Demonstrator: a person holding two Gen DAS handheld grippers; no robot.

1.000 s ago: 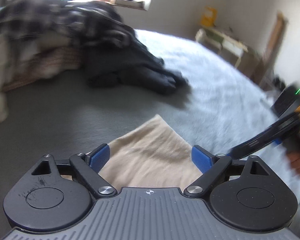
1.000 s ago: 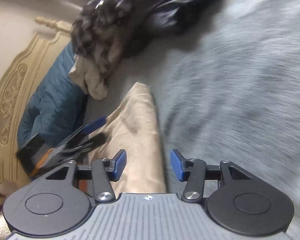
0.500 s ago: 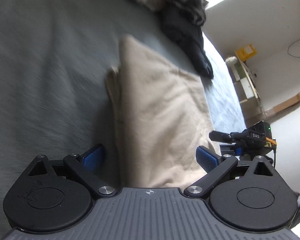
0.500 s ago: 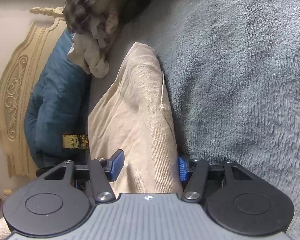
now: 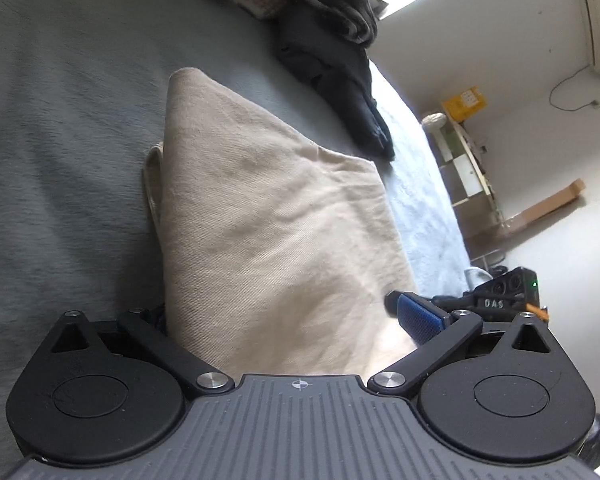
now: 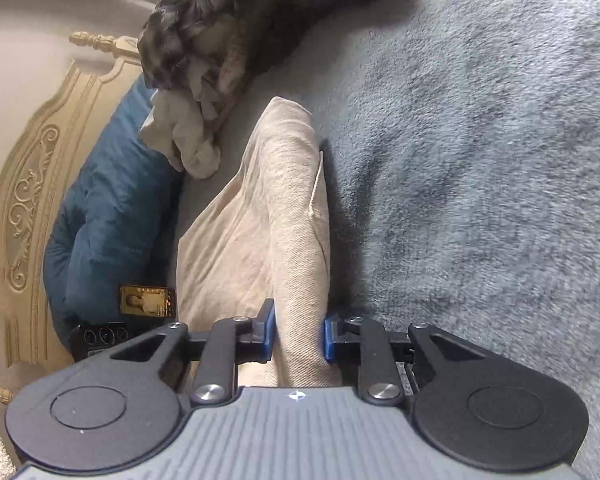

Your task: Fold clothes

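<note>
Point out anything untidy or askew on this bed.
The folded beige cloth is uneven: a strip of lower layer sticks out along one side edge instead of lining up. Behind it, dark and checked clothes lie in a loose, unfolded heap on the grey blanket.

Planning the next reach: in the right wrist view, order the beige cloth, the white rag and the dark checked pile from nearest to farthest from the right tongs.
1. Beige cloth: pinched between the right tongs.
2. White rag: ahead, left.
3. Dark checked pile: beyond it, top left.
</note>
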